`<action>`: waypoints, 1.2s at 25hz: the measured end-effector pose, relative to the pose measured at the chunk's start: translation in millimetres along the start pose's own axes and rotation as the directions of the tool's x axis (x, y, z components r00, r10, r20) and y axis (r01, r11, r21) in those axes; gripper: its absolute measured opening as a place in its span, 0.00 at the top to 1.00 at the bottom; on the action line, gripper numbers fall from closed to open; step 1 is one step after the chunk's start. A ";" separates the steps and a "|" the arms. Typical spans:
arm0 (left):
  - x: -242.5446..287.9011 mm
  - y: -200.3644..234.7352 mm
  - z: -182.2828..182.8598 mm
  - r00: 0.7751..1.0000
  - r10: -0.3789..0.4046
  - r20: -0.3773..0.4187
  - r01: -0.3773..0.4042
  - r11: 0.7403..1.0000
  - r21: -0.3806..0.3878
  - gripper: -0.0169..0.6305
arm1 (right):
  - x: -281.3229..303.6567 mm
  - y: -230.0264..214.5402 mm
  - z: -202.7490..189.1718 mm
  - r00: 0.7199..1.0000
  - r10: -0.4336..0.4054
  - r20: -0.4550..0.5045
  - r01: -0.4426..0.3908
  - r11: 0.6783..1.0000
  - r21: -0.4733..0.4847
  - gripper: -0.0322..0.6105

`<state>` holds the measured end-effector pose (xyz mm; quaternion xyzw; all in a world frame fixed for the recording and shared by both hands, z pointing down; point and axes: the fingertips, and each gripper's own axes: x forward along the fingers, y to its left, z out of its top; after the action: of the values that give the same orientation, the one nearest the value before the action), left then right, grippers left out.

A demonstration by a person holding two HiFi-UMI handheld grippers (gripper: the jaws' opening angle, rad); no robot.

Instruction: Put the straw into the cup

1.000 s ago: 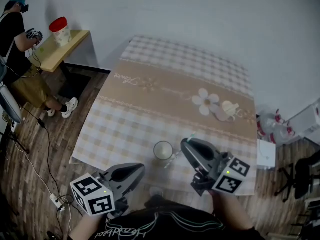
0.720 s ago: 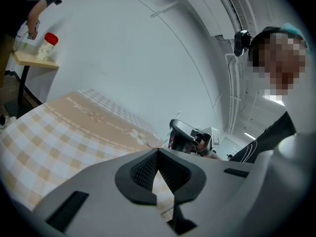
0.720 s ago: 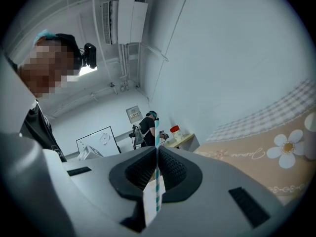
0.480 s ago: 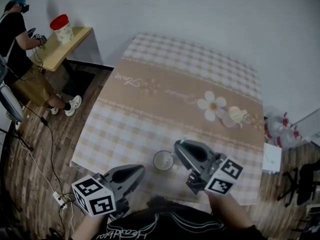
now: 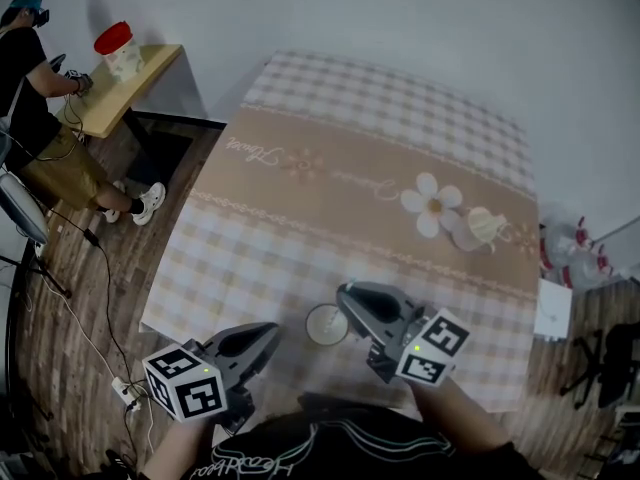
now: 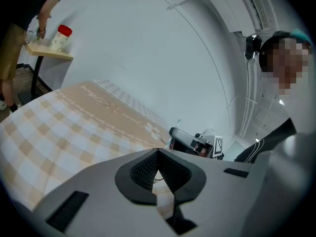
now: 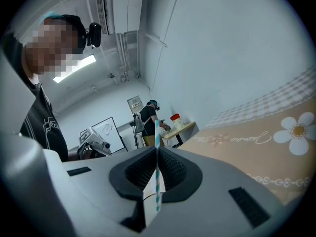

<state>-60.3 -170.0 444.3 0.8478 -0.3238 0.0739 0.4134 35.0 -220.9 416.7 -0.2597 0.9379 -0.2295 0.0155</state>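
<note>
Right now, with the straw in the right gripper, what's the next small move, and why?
Probably ease the right gripper a touch toward the cup and lower it, so the straw's bottom end drops inside. Its jaws are shut on the straw, which is held upright, and in the head view the gripper sits just beside the cup's open mouth.

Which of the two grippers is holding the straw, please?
The right gripper: a striped straw stands upright, pinched between its jaws. The left gripper has its jaws shut with nothing between them.
</note>
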 end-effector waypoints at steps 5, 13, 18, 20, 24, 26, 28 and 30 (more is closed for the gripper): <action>6.4 2.5 2.0 1.000 -0.002 0.000 0.002 1.000 -0.017 0.98 | 3.7 -7.1 -14.8 0.999 -0.007 -0.032 0.006 1.000 -0.020 0.91; 11.7 7.1 0.6 1.000 -0.005 0.006 0.006 1.000 -0.030 0.98 | 7.9 -12.5 -38.2 0.996 -0.014 -0.089 0.013 1.000 -0.018 0.91; 13.7 11.6 -0.7 1.000 -0.002 0.011 0.003 0.999 -0.054 0.98 | 9.7 -15.6 -40.4 0.996 0.000 -0.092 0.001 1.000 0.009 0.91; 14.0 12.3 -0.6 1.000 -0.001 0.016 0.002 0.998 -0.058 0.98 | 10.7 -16.8 -42.2 0.995 0.004 -0.099 -0.002 1.000 0.014 0.91; 12.1 13.1 0.0 1.000 0.006 0.027 -0.005 0.998 -0.060 0.98 | 12.9 -16.9 -47.7 0.993 0.013 -0.116 -0.009 1.000 0.030 0.91; 10.8 14.2 0.6 0.999 0.010 0.032 -0.008 0.998 -0.060 0.98 | 13.8 -16.7 -48.2 0.993 0.016 -0.117 -0.013 0.999 0.029 0.91; 9.5 15.6 0.3 0.999 0.014 0.036 -0.012 0.998 -0.063 0.98 | 14.9 -15.6 -49.6 0.992 0.023 -0.126 -0.021 1.000 0.021 0.91; 8.5 16.0 -0.2 0.999 0.018 0.038 -0.015 0.998 -0.067 0.98 | 15.1 -15.2 -51.2 0.990 0.030 -0.135 -0.027 0.999 0.024 0.91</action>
<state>-63.4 -181.2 458.2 0.8321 -0.3410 0.0502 0.4346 21.6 -218.2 470.6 -0.2298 0.9378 -0.2566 -0.0421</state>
